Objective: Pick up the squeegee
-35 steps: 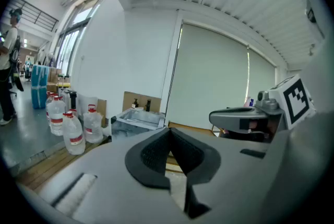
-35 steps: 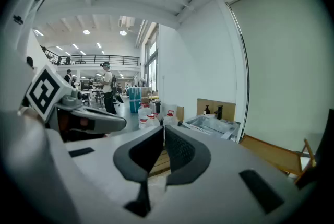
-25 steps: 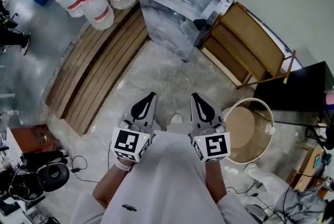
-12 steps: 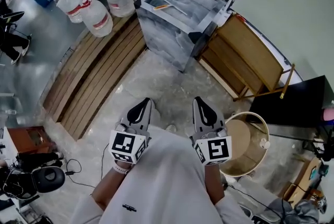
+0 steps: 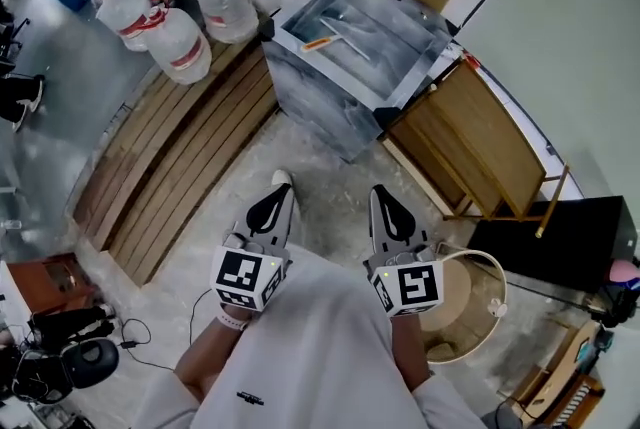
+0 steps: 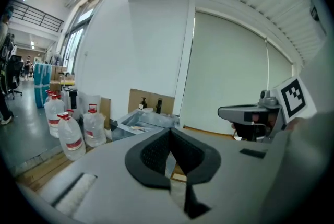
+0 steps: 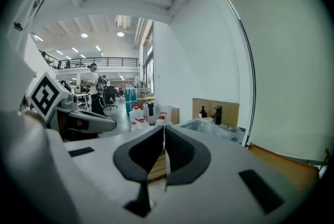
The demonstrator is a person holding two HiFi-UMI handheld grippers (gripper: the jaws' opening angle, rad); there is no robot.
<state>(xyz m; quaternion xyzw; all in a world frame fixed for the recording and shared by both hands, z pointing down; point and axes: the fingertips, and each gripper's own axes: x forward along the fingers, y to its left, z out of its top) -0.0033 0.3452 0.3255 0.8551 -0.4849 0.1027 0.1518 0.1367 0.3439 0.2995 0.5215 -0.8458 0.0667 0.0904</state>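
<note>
Squeegee [image 5: 320,43] lies flat on the floor of the steel basin [image 5: 320,112], well ahead of us. We read the orange handle as pointing to the picture's left and the pale blade's long axis as running diagonally, upper left to lower right, but it's too small to be sure. Left gripper [image 5: 279,192] and right gripper [image 5: 383,202] are both pinched closed with nothing in them. Risks: we reach in without opening the jaws, clip the basin rim, or skid off the flat-lying handle.

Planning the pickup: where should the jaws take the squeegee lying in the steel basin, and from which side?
On the squeegee, probably the orange end, seemingly the handle: narrow, lying flat on the basin floor. Come from above, jaws straddling its width; the basin's walls block sideways approaches.
</note>
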